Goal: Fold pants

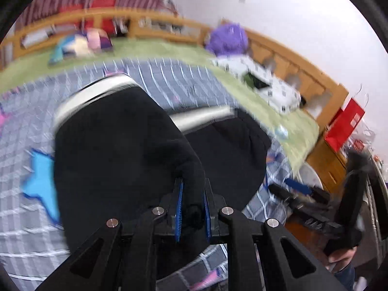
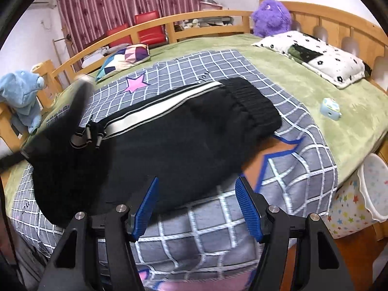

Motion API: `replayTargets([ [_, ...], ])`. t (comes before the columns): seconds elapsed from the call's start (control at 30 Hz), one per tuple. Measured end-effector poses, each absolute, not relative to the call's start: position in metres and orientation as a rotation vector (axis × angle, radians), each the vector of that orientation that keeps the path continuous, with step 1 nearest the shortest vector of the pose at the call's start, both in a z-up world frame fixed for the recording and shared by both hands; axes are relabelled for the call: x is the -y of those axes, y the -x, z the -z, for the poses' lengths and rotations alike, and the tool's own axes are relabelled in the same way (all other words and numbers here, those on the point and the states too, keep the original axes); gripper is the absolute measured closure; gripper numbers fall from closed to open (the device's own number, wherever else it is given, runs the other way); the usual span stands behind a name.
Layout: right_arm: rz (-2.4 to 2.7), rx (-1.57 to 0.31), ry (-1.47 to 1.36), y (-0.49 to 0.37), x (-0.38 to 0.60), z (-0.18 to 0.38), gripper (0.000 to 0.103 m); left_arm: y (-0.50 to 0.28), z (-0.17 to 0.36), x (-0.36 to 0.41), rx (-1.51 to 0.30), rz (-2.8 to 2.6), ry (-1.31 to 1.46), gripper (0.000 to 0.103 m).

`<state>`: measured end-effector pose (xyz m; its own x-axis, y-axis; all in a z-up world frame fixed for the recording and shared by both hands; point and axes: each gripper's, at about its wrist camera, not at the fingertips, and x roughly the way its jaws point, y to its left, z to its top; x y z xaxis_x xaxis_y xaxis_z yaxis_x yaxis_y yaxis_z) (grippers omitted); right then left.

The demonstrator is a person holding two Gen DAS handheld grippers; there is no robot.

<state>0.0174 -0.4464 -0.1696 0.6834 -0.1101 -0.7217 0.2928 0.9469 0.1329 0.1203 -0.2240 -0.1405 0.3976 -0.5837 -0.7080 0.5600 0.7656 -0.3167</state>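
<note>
Black pants (image 2: 169, 145) with a white side stripe lie on a grey checked blanket (image 2: 303, 150) on the bed, waistband to the upper right. My left gripper (image 1: 192, 188) is shut on a fold of the black pants (image 1: 121, 150) and lifts it off the blanket; it also shows at the left of the right wrist view (image 2: 82, 135), blurred. My right gripper (image 2: 196, 186) is open and empty just in front of the near edge of the pants. It also shows in the left wrist view (image 1: 286, 191), low at the right.
A green bedsheet (image 2: 315, 84) covers the bed inside a wooden rail (image 2: 194, 21). A white patterned pillow (image 2: 315, 55), a purple plush (image 2: 271, 17), a colourful pillow (image 2: 123, 58), a blue plush (image 2: 21, 92) and a small blue object (image 2: 329, 109) are around. A starred bin (image 2: 359, 194) stands at the right.
</note>
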Motion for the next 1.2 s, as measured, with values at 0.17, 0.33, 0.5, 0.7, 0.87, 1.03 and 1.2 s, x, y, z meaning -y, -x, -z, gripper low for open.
replayTargets([
  [0.17,0.158,-0.800,-0.303,-0.023,0.454,0.169,0.038,-0.114,0.139,0.215,-0.964,0.776,0.055,0.074],
  [0.33,-0.019,-0.798,-0.401,-0.054,0.438,0.172,0.038,-0.101,0.112,0.175,-0.892,0.766,0.089,0.040],
  [0.5,-0.125,-0.825,-0.465,-0.093,0.411,0.187,0.035,-0.109,0.115,0.138,-0.912,0.615,0.117,0.040],
  [0.7,-0.276,-0.910,-0.598,-0.134,0.380,0.222,0.086,-0.127,0.130,0.098,-0.962,0.481,0.222,0.040],
  [0.87,-0.247,-0.784,-0.402,-0.130,0.376,0.177,0.090,-0.137,0.130,0.088,-0.958,0.452,0.266,0.040],
  [1.03,-0.112,-0.647,-0.248,-0.112,0.425,0.114,0.090,-0.141,0.137,0.097,-0.978,0.494,0.269,0.040],
  [1.2,0.128,-0.692,-0.175,-0.113,0.509,0.121,0.090,-0.143,0.150,0.113,-1.021,0.547,0.254,0.040],
])
